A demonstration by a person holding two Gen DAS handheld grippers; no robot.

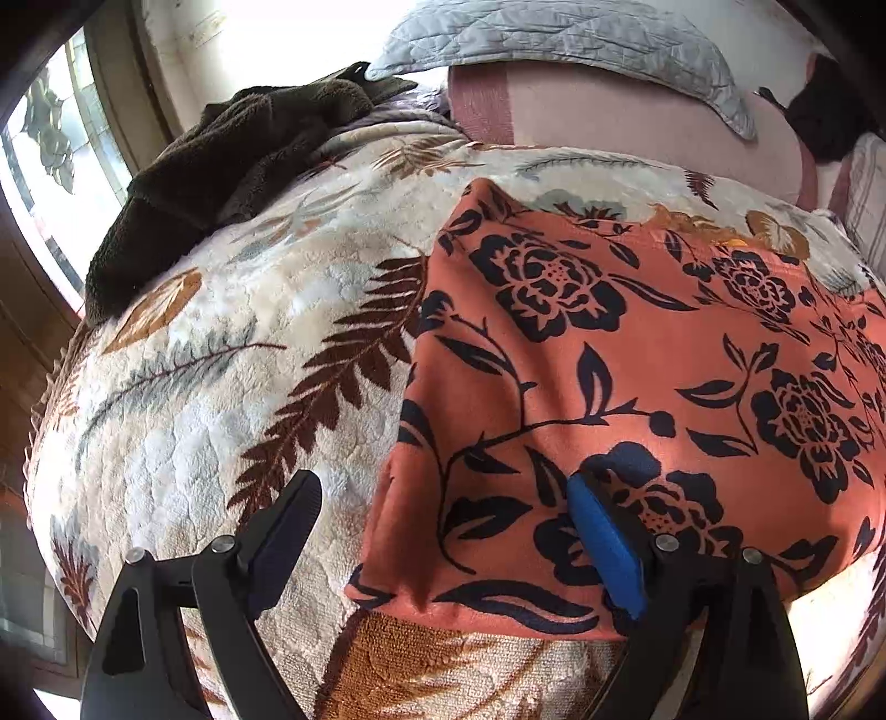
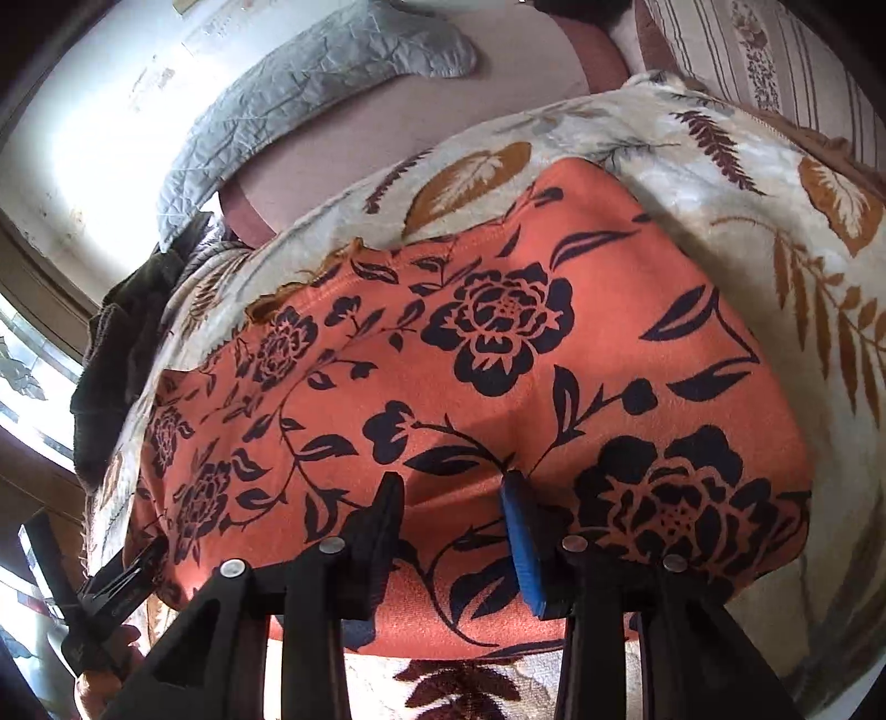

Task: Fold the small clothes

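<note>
Orange floral garment [image 1: 637, 387] lying flat on a leaf-patterned blanket [image 1: 210, 387], with both grippers hovering at its near edge.

The garment, orange with dark navy flowers, is lying spread across the blanket's middle, its near hem showing a slight raised crease. The left gripper [image 1: 443, 498] is holding its jaws spread wide at the garment's near left corner: the blue-padded finger [image 1: 603, 548] is standing over the cloth, the other finger is over bare blanket beside the garment's left edge, and nothing is being pinched. The right gripper [image 2: 451, 493] is hanging over the garment's near hem with jaws parted, gripping no cloth. Beyond the garment, a dark brown fleece [image 1: 221, 166] is resting at the blanket's far left, and a grey quilted pillow [image 1: 554, 39] is lying past the far edge.
</note>
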